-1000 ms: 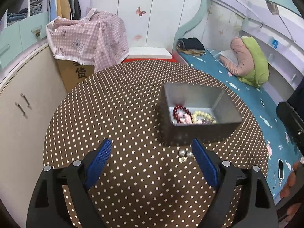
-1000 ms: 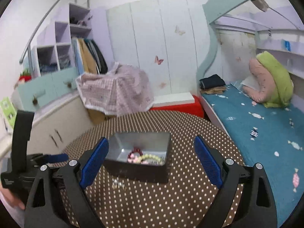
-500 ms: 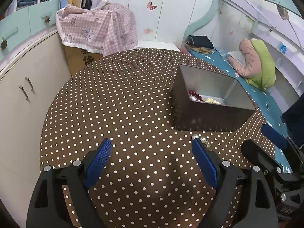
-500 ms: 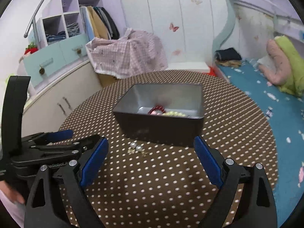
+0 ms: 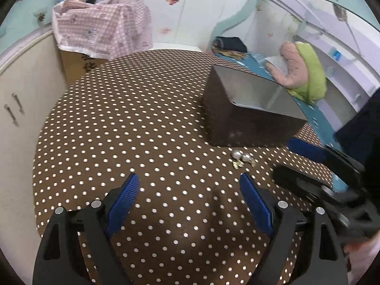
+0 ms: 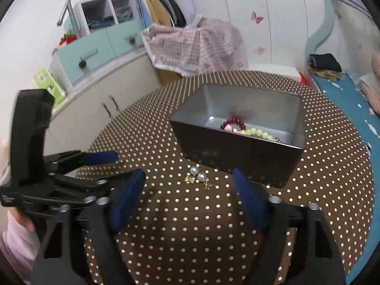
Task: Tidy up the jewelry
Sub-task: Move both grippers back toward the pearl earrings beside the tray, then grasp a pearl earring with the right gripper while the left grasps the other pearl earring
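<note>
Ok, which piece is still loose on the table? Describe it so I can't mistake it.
Start at the round polka-dot table and find the metal tin on it. On the cloth just in front of the tin's near wall lie the pearl earrings: two white pearls with small gold pieces. The red and yellow bead bracelets sit inside the tin; these lie outside it.

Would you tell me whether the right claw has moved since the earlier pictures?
Yes: the right claw has dropped toward the pearl earrings lying before the tin.

Around your round polka-dot table (image 6: pixel 332 171): cream cabinets (image 6: pixel 99 95) on its left, white wardrobe (image 6: pixel 261 11) behind, teal-sheeted bed (image 5: pixel 256 59) on its right.
</note>
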Tool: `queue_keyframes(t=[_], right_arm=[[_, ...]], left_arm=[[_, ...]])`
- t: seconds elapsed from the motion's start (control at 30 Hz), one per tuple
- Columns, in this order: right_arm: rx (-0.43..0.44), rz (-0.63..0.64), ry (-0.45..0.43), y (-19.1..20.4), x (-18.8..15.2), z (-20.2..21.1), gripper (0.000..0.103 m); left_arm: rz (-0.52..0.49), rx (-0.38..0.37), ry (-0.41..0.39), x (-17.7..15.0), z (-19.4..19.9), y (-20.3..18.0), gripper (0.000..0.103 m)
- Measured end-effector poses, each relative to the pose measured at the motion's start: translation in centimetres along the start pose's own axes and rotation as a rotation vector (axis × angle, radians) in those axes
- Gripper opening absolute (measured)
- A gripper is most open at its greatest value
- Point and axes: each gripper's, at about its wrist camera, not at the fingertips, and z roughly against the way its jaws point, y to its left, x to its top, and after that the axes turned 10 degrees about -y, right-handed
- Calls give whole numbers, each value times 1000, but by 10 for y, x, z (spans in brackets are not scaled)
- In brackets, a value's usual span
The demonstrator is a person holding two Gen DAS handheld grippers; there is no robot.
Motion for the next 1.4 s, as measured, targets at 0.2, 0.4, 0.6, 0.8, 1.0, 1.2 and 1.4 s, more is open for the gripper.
queue_keyframes(t=[0.2, 0.4, 0.6, 0.8, 1.0, 1.2, 1.4], right_arm=[[-28, 35, 89, -7, -4, -21, 44], [-38, 144, 145, -5, -8, -35, 29], [-11, 211, 181, -3, -4, -44, 11], [-1, 221, 198, -7, -2, -40, 11], [-38, 160, 170, -32, -4, -16, 11], [-68, 136, 144, -56, -12, 11, 11], [-35, 110, 112, -73, -15, 25, 11]], left_arm=[[-6, 20, 55, -2, -8, 8, 84], [-39, 14, 88, -1, -17, 16, 84], [-53, -24, 111, 7, -25, 17, 82], [-57, -79, 124, 18, -34, 4, 78], [-105, -83, 155, 18, -49, -24, 67], [-154, -50, 147, 18, -61, -52, 57], [-254, 50, 117, 19, -70, -76, 9]])
